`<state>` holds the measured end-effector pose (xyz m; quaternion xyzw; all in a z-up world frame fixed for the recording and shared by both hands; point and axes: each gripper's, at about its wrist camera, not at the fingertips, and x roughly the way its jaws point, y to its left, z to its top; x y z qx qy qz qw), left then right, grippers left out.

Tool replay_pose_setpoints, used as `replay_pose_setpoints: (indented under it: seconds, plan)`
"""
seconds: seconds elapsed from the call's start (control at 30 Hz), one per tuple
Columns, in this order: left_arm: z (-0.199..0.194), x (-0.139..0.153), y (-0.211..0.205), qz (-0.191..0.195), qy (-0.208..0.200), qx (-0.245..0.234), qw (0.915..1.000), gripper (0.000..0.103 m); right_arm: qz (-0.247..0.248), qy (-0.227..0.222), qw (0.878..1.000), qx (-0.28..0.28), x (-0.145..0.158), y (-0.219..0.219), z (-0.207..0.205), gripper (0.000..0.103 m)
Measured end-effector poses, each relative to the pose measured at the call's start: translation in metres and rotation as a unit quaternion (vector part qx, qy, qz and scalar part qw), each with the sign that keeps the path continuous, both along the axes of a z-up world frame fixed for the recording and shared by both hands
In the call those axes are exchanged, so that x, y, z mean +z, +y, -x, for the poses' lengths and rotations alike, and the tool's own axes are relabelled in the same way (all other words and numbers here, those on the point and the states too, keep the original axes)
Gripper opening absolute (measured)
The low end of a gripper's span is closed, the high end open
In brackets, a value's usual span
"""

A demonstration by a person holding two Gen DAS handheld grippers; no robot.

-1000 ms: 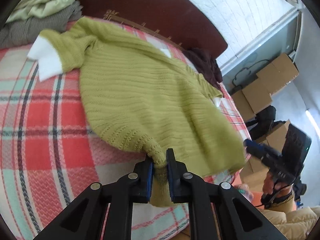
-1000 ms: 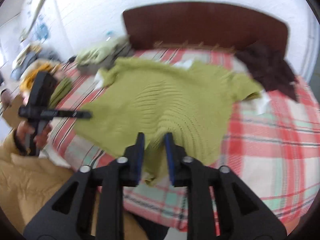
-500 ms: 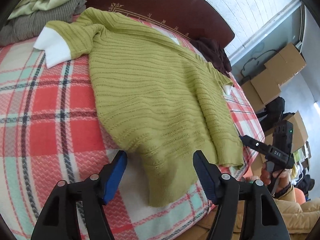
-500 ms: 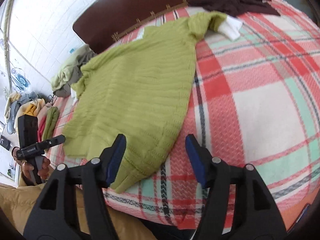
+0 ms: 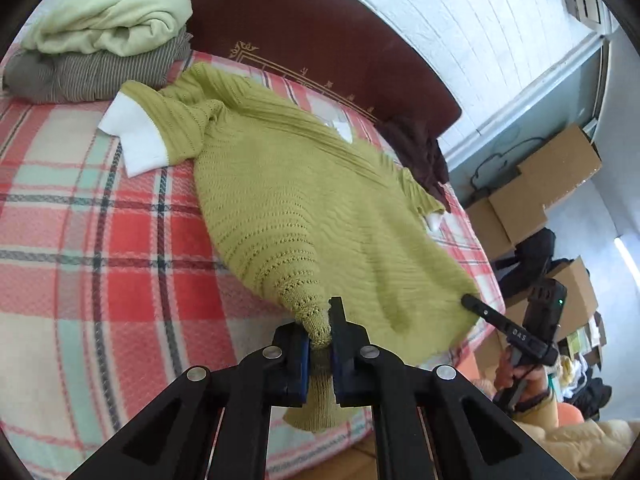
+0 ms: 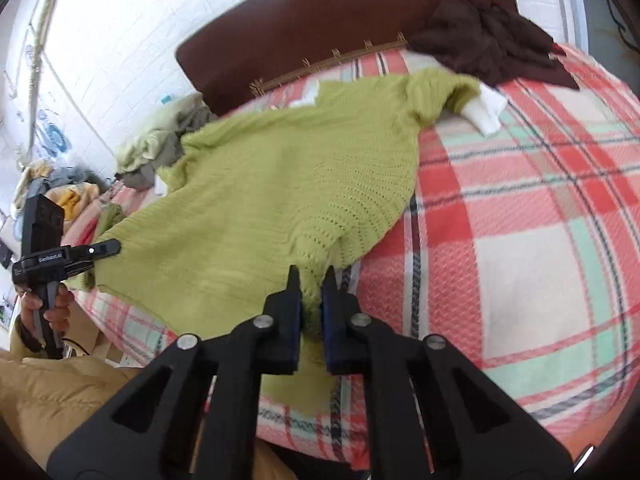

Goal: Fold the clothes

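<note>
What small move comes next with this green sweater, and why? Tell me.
Probably lift both hem corners and carry them toward the headboard. The left gripper and right gripper are each shut on the sweater hem, and it lies spread flat on the bed, sleeves out.

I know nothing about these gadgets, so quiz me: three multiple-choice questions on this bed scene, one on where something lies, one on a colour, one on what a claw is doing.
1. Where does the dark brown garment lie?
A. by the headboard
B. at the foot of the bed
C. on the floor

2. What colour are the sweater's cuffs?
A. red
B. white
C. black

3. What is the left claw doing?
A. hanging open
B. gripping a box
C. pinching the sweater's hem

Answers:
1 A: the dark brown garment sits against the headboard.
2 B: the cuff of the green sweater is white.
3 C: the left claw is shut on the knit hem; the right claw likewise.
</note>
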<state>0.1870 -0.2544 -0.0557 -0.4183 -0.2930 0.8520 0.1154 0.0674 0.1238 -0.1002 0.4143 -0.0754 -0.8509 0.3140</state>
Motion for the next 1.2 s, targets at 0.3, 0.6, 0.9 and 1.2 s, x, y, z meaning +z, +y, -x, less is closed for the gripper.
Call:
replay_pose_setpoints:
  seconds: [0.3, 0.6, 0.9, 1.2]
  plan:
    - [-0.014, -0.025, 0.015, 0.1, -0.052, -0.035, 0.993, 0.06, -0.049, -0.054, 0.997, 0.006, -0.022, 0.008, 0.012, 0.034]
    - [-0.007, 0.029, -0.001, 0.175, 0.062, 0.023, 0.9823, 0.083, 0.061, -0.03, 0.995, -0.074, 0.002, 0.049, 0.068, 0.057]
    - [0.077, 0.033, 0.006, 0.223, 0.068, 0.028, 0.9721, 0.083, 0.129, -0.069, 0.981, -0.124, 0.005, 0.057, 0.165, 0.058]
    - [0.194, 0.055, -0.009, 0.298, 0.078, 0.012, 0.9511, 0.083, -0.076, 0.047, 0.996, 0.021, 0.053, -0.057, 0.237, 0.058]
